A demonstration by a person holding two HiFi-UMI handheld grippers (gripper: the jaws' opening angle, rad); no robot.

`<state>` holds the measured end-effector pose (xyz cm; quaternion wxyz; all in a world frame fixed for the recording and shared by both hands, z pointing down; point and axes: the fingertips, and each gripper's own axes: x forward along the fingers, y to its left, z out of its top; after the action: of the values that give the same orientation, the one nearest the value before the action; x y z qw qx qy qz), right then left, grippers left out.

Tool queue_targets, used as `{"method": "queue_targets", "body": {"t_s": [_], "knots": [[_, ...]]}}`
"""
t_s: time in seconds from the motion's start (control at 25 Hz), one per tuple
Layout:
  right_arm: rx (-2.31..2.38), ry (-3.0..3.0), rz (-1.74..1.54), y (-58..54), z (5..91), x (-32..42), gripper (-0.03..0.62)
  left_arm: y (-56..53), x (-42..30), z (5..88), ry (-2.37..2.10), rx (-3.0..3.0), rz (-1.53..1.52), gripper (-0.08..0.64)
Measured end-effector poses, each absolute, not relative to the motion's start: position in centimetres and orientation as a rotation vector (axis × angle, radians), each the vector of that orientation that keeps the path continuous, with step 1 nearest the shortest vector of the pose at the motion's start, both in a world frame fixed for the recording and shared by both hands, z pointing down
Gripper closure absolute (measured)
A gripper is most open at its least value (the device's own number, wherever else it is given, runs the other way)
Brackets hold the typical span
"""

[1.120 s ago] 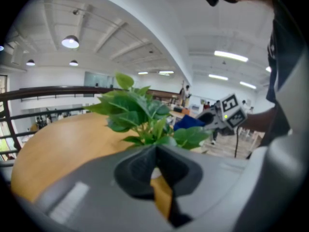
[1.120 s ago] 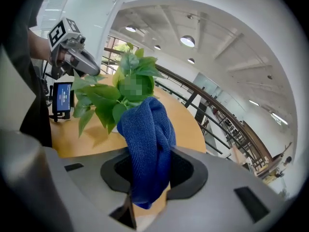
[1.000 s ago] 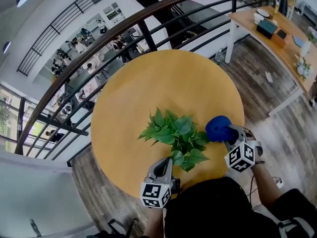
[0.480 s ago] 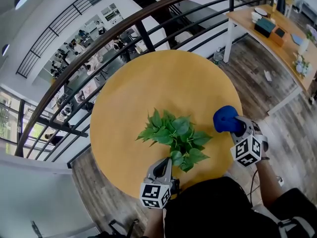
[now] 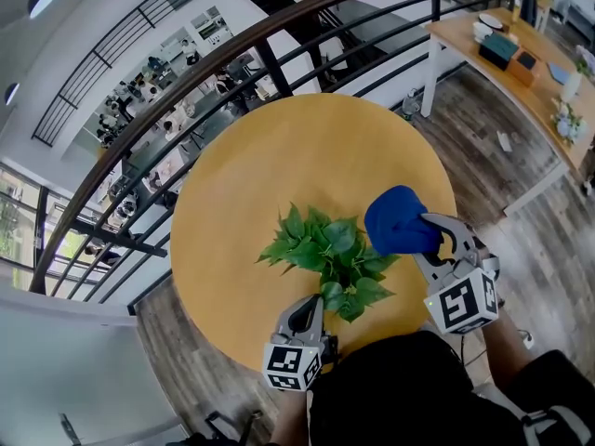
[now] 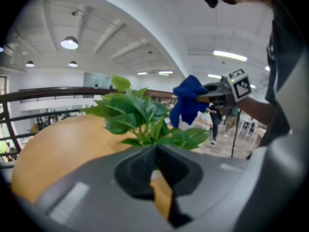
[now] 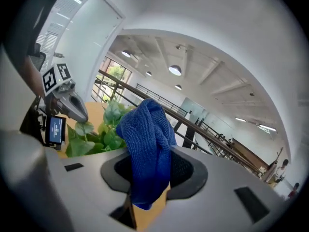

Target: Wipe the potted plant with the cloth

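Blue cloth (image 7: 147, 153) pinched between fingers (image 7: 190, 170), plant (image 7: 112, 114) seemingly just behind

Pot out of sight beneath the leaves (image 5: 327, 249)

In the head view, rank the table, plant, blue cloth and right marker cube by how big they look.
1. table
2. plant
3. blue cloth and right marker cube look about alike, too close to rank.

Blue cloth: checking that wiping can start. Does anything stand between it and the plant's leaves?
Nothing visible does. The cloth, clamped in the right hand-held gripper, hangs right of the potted plant with open air between. The left hand-held gripper sits at the plant's near side.
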<state>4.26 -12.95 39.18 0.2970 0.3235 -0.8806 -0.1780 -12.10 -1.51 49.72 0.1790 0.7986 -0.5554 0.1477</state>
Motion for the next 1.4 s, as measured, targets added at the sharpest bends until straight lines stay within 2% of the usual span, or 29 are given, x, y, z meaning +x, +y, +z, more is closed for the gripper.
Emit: {"method": "queue_targets", "body": {"t_s": [0.2, 0.48, 0.92, 1.4], "knots": [[0.724, -2.417, -0.495, -9.7, 38.2, 0.9, 0.456, -1.6, -11.8, 49.5, -1.565, 2.269, 0.402, 0.558], [0.453, -2.290, -0.537, -5.7, 45.1, -0.8, 0.456, -1.8, -11.5, 49.2, -1.560, 2.277, 0.371, 0.558], [0.316, -2.109, -0.575, -5.4, 50.0, 3.1, 0.456, -2.3, -12.2, 49.2, -1.578, 2.270, 0.360, 0.558], [0.536, -1.931, -0.491, -11.5, 50.9, 11.0, 0.456, -1.9, -12.2, 49.3, -1.575, 2.261, 0.361, 0.558]]}}
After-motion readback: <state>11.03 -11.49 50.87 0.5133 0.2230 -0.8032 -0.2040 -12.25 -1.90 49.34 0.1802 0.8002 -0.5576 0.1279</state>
